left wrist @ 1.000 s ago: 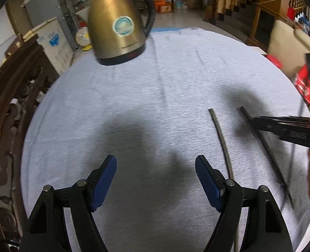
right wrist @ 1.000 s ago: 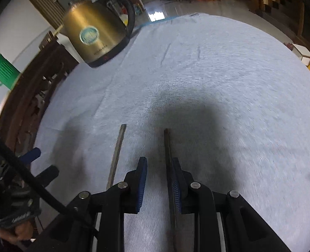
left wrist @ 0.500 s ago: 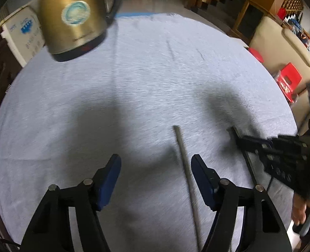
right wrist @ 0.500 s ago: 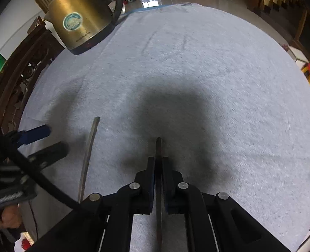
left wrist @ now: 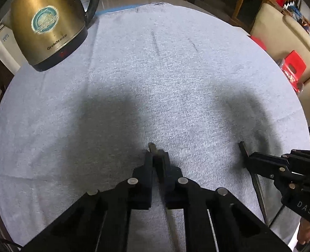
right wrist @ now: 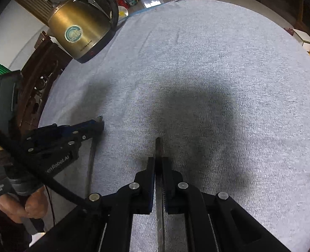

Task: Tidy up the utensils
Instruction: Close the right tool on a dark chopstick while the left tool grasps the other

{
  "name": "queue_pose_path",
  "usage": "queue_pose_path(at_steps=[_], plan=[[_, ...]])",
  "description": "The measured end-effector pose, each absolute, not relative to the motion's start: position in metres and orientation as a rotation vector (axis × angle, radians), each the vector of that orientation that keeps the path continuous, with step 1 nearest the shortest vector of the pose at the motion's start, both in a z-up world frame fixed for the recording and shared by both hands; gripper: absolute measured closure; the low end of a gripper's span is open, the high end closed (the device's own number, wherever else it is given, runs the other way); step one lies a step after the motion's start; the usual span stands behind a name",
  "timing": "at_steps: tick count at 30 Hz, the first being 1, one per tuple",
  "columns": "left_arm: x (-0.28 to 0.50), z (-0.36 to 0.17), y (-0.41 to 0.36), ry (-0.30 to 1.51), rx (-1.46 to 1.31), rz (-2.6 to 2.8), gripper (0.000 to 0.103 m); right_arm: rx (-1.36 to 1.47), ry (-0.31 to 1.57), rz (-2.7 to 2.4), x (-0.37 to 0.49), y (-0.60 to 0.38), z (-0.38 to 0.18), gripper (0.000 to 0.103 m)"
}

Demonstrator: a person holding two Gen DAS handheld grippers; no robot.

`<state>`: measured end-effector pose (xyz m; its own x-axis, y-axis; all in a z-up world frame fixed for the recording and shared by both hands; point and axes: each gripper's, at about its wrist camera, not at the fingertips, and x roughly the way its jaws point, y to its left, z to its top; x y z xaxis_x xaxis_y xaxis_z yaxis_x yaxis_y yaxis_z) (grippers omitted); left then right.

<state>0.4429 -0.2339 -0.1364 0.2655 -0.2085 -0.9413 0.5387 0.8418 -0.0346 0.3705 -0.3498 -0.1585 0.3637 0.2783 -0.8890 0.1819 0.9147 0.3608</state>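
Note:
Two dark thin chopsticks lie side by side on the grey cloth. My left gripper is shut on the left chopstick, whose tip pokes out just ahead of the fingers. My right gripper is shut on the right chopstick, its tip also ahead of the fingers. The right gripper with its chopstick shows at the right of the left wrist view. The left gripper and its chopstick show at the left of the right wrist view.
A brass-coloured electric kettle stands at the far left of the round table, also in the right wrist view. A carved wooden chair is beyond the left edge. A red stool and a sofa are off the right side.
My left gripper moved right over the left chopstick and closed on it. My right gripper closed on the right chopstick half a second earlier and still holds it.

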Motion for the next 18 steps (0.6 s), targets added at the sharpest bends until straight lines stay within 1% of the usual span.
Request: queue_pose_path(at_steps=[4, 7, 11, 14, 16, 18], plan=[[0.439, -0.130, -0.215, 1.184, 0.310, -0.493, 0.098, 0.420, 1.185, 0.057, 0.367, -0.342, -0.156, 0.096], [0.435, -0.121, -0.198, 1.158, 0.289, -0.479, 0.098, 0.446, 1.138, 0.066, 0.354, -0.345, -0.143, 0.096], [0.421, -0.100, -0.173, 1.111, 0.251, -0.458, 0.098, 0.450, 1.067, 0.085, 0.338, -0.346, -0.122, 0.096], [0.410, -0.085, -0.150, 1.079, 0.223, -0.445, 0.098, 0.432, 1.057, 0.072, 0.333, -0.345, -0.116, 0.096], [0.408, -0.077, -0.140, 1.069, 0.212, -0.441, 0.098, 0.427, 1.061, 0.055, 0.332, -0.345, -0.117, 0.093], [0.407, -0.075, -0.137, 1.065, 0.201, -0.436, 0.098, 0.439, 1.096, 0.043, 0.341, -0.347, -0.126, 0.083]])
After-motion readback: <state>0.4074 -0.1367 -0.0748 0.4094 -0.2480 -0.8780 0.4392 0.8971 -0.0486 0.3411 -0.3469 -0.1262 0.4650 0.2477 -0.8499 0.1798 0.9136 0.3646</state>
